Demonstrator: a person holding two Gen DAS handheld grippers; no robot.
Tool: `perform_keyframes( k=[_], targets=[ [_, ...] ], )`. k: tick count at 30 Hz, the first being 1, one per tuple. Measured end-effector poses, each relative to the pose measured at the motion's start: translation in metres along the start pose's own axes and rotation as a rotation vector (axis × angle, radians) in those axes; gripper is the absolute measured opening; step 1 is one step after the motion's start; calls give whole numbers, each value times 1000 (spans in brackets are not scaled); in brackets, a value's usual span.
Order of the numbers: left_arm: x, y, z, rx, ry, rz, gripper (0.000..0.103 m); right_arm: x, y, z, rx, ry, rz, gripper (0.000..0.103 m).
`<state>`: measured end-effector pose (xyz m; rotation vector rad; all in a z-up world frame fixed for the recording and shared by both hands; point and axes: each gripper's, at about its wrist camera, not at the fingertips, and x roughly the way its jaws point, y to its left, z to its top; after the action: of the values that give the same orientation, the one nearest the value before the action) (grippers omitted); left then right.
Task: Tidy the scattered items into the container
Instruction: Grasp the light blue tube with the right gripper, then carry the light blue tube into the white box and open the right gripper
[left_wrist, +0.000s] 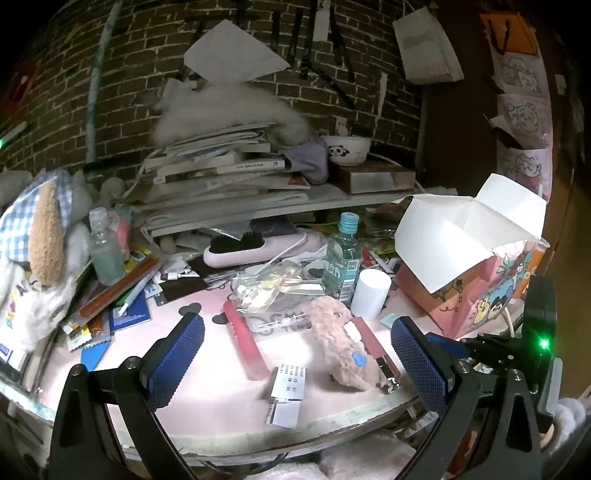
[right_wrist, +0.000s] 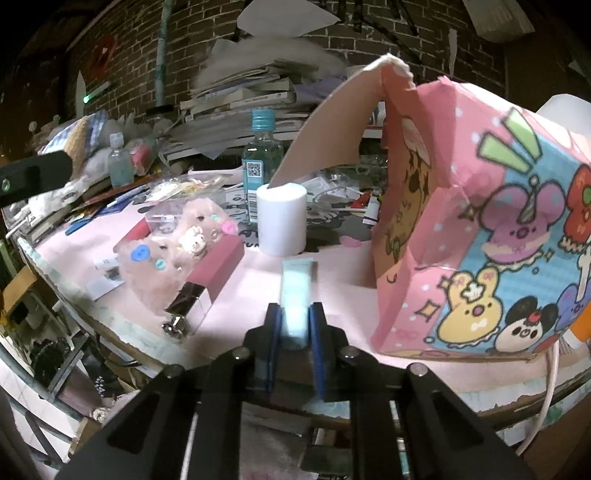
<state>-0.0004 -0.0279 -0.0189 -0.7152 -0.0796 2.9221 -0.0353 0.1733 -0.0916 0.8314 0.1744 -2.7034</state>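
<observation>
1. The right gripper (right_wrist: 293, 325) is clamped on a pale blue-green tube (right_wrist: 297, 295), its blue pads (right_wrist: 317, 325) pressing both sides of the tube's near end.
2. The tube's long axis runs along the gripper's line, pointing away from the camera toward the white cylinder (right_wrist: 282, 219). Its flat crimped end is the far end, and the tube is held low over the pink surface (right_wrist: 332, 288).
3. Fine print runs along the crimped edge, too small to read.
4. The pink box (right_wrist: 480, 240) stands just right of the tube, flaps open and printed with cartoon animals; no words on it can be made out.
5. The left gripper (left_wrist: 295, 354) hangs with its jaws wide apart and nothing between them, above the near edge of the surface.
6. Below it lie a fluffy pink pouch (left_wrist: 343, 343), a red stick (left_wrist: 245, 341) with its long axis running away from the camera, and a white slip (left_wrist: 288, 395) printed with rows of small characters that are not legible.
7. A clear bottle (right_wrist: 260, 162) with a blue cap stands upright behind the cylinder; its label carries a QR code.
8. A stack of books (left_wrist: 218, 173) lies at the back against the brick wall (left_wrist: 129, 74). Their spine text is unreadable.
</observation>
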Motion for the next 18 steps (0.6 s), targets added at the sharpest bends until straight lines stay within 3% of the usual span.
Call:
perform_keyframes(
  k=[5,18],
  targets=[
    [0,4,-1,-9,-2,1,101,-8,4,2,-11,-33,-11,13],
    [-5,17,-6,-44,-10,9,101,-31,27,22,-59,-109,54,13]
  ],
)
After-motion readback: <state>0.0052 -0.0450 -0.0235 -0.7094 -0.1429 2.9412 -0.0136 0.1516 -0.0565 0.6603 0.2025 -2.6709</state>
